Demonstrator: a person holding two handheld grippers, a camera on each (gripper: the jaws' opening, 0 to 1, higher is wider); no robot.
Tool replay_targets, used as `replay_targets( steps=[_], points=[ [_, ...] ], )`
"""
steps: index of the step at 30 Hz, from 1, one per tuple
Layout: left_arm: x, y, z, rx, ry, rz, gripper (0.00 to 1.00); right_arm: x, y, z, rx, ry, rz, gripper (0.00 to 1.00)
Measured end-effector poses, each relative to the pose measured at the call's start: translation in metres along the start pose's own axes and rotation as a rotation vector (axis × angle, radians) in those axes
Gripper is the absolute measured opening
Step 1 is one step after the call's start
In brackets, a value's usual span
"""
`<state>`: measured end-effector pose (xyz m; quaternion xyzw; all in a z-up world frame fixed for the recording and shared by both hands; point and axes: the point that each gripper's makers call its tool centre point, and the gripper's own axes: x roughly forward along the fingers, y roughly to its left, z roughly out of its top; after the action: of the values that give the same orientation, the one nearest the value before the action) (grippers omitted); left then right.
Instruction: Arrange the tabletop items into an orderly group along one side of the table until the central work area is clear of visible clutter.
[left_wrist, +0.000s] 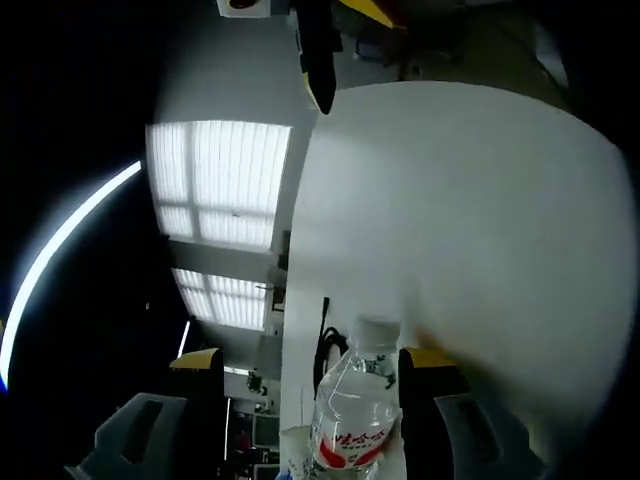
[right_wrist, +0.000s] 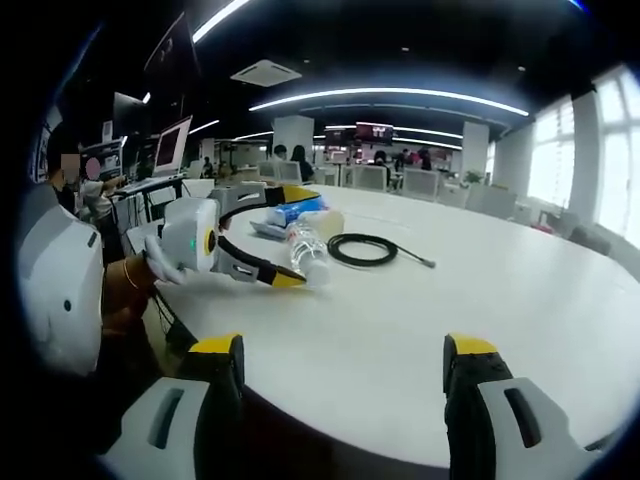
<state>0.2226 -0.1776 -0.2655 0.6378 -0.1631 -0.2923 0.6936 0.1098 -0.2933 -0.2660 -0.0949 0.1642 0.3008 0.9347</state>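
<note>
Left tool (right_wrist: 285, 262) has the water bottle (right_wrist: 308, 255) between its jaws, lying on its side on the white worktop (right_wrist: 480, 300) near the edge on the person's side; in the left gripper view the bottle (left_wrist: 352, 410) sits neck-forward between the yellow-tipped jaws, close against the right one, with a gap on the left, so the jaws look closed around it but I can't tell if it's a firm pinch. Right tool (right_wrist: 342, 362) is spread wide, holding nothing, hovering over the near edge of the worktop. Other clutter: a black coiled cable (right_wrist: 365, 248) just beside the bottle toward the centre, and a blue-and-white packet (right_wrist: 290, 212) plus flat items I can't identify right behind the bottle. Judgement: current step is parking the bottle with that group at the side. To do it well: confirm both jaws bear on the bottle body, not the tapered neck, since smooth round plastic can roll or squirt out; keep it low over the worktop; set it next to the packet without shoving it; release only once it's settled. The right tool is free for the cable next; grab the coil, not the loose end.
</note>
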Motion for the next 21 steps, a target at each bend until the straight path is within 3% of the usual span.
replay_targets(
  steps=[21],
  points=[
    [0.012,-0.002,0.001,-0.006,-0.028,-0.013,0.70,-0.001,-0.002,-0.001,0.001,0.005,-0.002,0.78]
  ],
)
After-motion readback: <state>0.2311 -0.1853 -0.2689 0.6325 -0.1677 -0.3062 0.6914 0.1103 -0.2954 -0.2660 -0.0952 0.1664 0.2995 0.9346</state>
